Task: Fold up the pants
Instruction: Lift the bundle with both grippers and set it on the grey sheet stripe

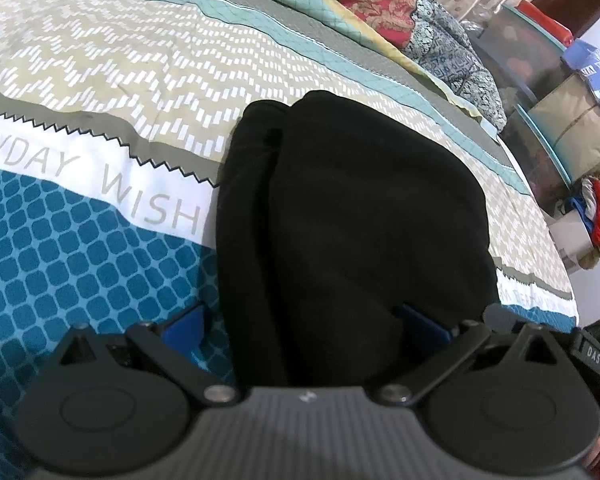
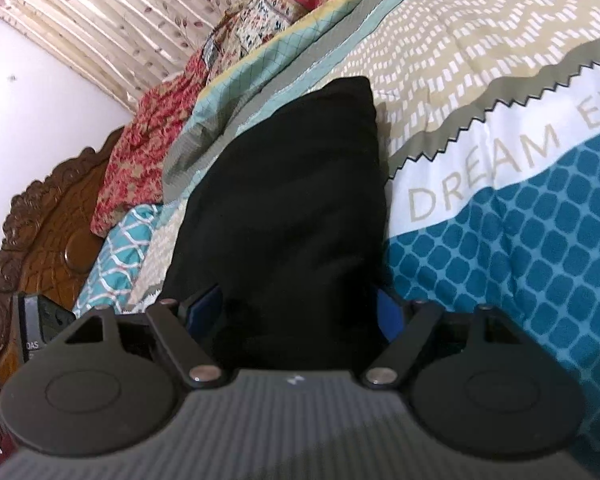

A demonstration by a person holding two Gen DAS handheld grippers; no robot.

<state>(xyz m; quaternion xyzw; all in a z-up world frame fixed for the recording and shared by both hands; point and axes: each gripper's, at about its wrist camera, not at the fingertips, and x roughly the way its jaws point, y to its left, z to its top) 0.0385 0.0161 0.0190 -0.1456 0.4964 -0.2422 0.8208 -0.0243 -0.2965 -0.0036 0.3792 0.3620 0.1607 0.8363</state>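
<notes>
our left gripper point(image 1: 304, 320) and right gripper point(image 2: 300, 304) gape wide around the soft black pants point(image 1: 352, 216); a shallow bite could spill layers.

Left black two-finger gripper with blue pads point(image 1: 300, 320), jaws spread wide and low over the surface, right black two-finger gripper with blue pads point(image 2: 296, 304), jaws likewise spread apart
</notes>
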